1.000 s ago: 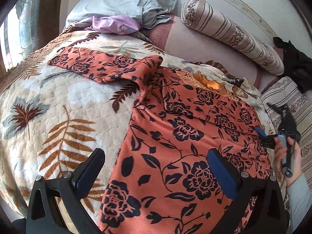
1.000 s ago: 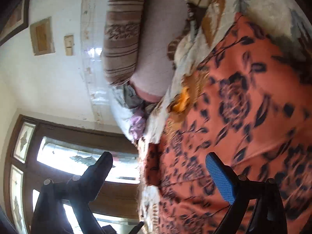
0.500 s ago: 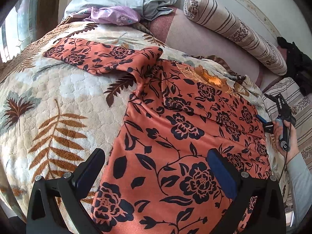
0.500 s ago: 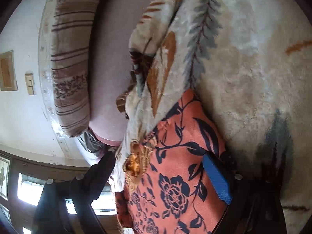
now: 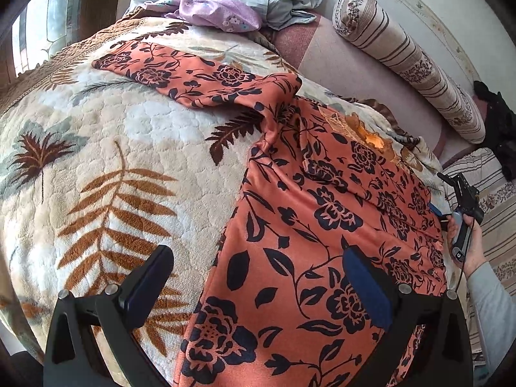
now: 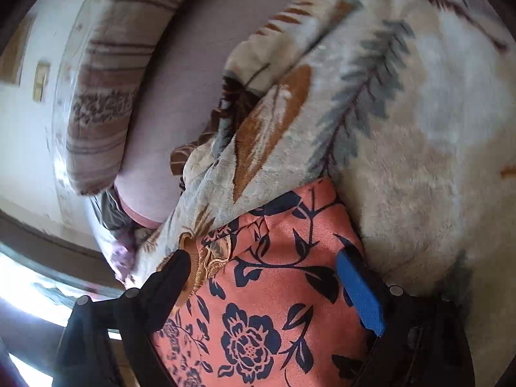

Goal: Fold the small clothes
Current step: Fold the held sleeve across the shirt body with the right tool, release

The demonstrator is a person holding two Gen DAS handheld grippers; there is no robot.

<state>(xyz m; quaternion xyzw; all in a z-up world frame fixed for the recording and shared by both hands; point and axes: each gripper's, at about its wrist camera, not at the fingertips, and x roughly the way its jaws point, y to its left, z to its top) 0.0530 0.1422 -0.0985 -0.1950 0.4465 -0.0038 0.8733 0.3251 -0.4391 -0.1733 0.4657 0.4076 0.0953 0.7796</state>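
Jaws on the left gripper stand wide and hold nothing, hovering low over the near hem of the orange floral top. That garment lies on the leaf-patterned blanket of the bed. Its left sleeve stretches out flat toward the window side, not yet folded in. Moving rightward, the body looks to carry one fold already: a layer runs diagonally across the chest below the embroidered neckline. At the far right edge, the right gripper also has its jaws spread wide, straddling the corner of the cloth there without pinching it. By my reading, the fold is early: the right side seems turned in, while the left sleeve and the lengthwise halving remain. A striped bolster lies beyond, well apart.
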